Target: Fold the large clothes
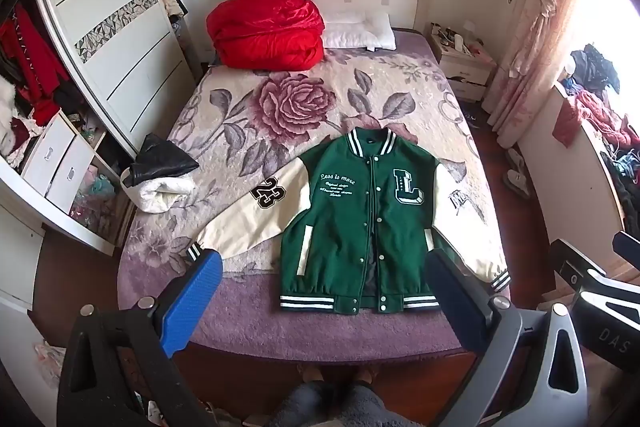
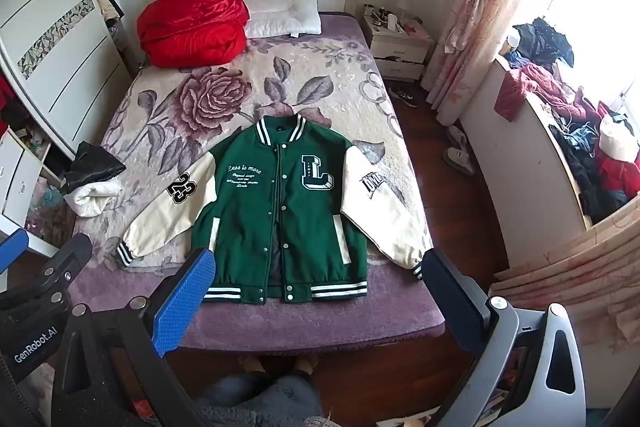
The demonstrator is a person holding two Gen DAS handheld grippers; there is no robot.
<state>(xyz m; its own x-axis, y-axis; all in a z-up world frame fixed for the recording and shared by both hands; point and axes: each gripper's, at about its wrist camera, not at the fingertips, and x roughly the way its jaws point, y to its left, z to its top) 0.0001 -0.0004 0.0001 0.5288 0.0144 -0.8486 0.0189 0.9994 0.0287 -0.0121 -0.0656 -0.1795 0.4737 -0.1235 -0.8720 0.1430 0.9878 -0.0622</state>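
Both the left gripper (image 1: 320, 291) and the right gripper (image 2: 316, 287) gape wide and hold nothing, hanging above the near edge of the bed (image 1: 248, 311), where the jacket (image 1: 352, 227) lies flat, front up, just ahead of them with its sleeves spread. It looks thick, soft and fairly heavy, likely to sag and drag rather than slide. Smaller and firmer, each cuff (image 2: 125, 254), ahead and outward of its gripper, looks the surest place to pinch.
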